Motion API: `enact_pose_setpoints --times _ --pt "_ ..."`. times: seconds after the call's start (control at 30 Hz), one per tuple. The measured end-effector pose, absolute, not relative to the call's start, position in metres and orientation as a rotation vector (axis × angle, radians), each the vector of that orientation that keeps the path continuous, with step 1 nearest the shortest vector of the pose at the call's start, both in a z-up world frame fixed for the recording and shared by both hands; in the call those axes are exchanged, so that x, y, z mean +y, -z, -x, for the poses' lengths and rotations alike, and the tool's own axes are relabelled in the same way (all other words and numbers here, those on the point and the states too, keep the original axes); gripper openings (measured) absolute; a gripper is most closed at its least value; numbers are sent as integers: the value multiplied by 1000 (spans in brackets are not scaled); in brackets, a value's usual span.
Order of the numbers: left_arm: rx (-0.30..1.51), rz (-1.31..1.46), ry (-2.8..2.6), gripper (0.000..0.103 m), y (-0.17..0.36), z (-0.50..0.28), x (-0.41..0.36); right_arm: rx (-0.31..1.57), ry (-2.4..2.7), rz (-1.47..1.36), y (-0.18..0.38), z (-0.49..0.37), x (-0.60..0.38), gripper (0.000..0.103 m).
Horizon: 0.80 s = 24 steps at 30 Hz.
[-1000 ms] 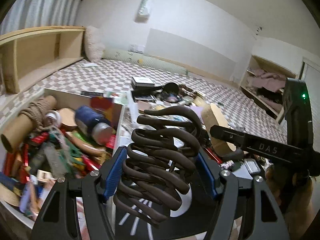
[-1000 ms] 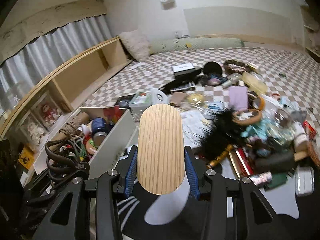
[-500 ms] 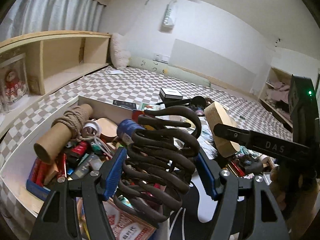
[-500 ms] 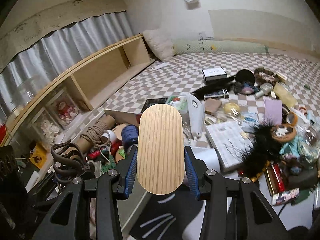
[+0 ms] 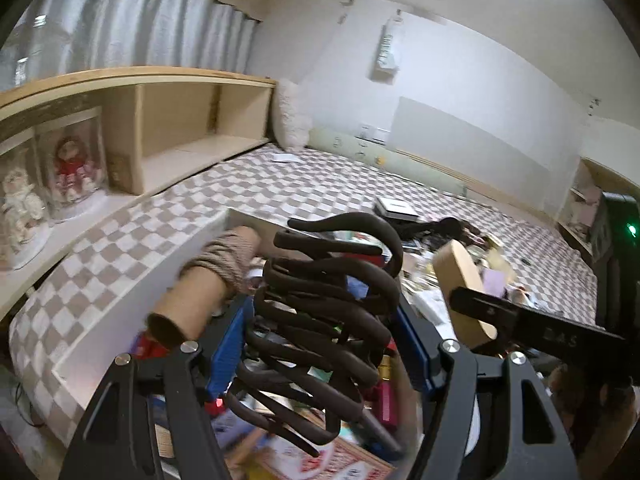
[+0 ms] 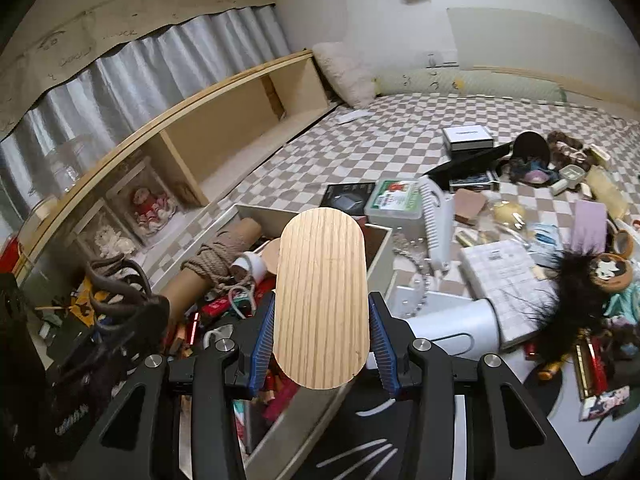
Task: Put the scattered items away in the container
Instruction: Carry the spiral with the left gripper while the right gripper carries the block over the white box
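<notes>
Gripping a bundle of dark brown hangers (image 5: 324, 320) between its blue pads, the left gripper (image 5: 326, 350) is closed on the stack and held above the open white container (image 6: 382, 258). The right gripper (image 6: 320, 340) is clamped on a rounded wooden board (image 6: 320, 296), upright, over the container's near side. Contents of container: cardboard tube (image 6: 200, 276) wound with rope (image 6: 212, 262), a white tape roll, red packets, assorted small goods. Outside, on the checkered mat (image 6: 360, 140): white comb (image 6: 434, 224), black feather tuft (image 6: 576, 300), boxes and booklets, scattered just beside the container.
</notes>
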<state>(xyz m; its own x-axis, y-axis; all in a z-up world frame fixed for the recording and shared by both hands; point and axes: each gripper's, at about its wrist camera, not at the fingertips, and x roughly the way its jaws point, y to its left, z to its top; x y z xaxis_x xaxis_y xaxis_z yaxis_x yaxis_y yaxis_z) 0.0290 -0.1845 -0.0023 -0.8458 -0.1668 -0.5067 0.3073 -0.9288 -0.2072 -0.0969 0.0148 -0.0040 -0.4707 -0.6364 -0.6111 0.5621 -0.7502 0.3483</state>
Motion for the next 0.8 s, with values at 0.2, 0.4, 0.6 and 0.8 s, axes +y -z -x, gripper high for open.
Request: enact_pose_setpoints --times 0.2,0.4,0.6,0.8 --pt "442 -723 2693 69 6 -36 -205 -93 2182 -982 8 93 -3 46" --pt "422 -745 2676 69 11 -34 -204 -52 2150 -988 12 89 -21 46" --pt "407 -764 2658 69 14 -31 -204 -28 2141 -999 17 91 -31 46" --pt "382 -789 2622 69 20 -29 -207 -22 2134 -1024 23 94 -38 46"
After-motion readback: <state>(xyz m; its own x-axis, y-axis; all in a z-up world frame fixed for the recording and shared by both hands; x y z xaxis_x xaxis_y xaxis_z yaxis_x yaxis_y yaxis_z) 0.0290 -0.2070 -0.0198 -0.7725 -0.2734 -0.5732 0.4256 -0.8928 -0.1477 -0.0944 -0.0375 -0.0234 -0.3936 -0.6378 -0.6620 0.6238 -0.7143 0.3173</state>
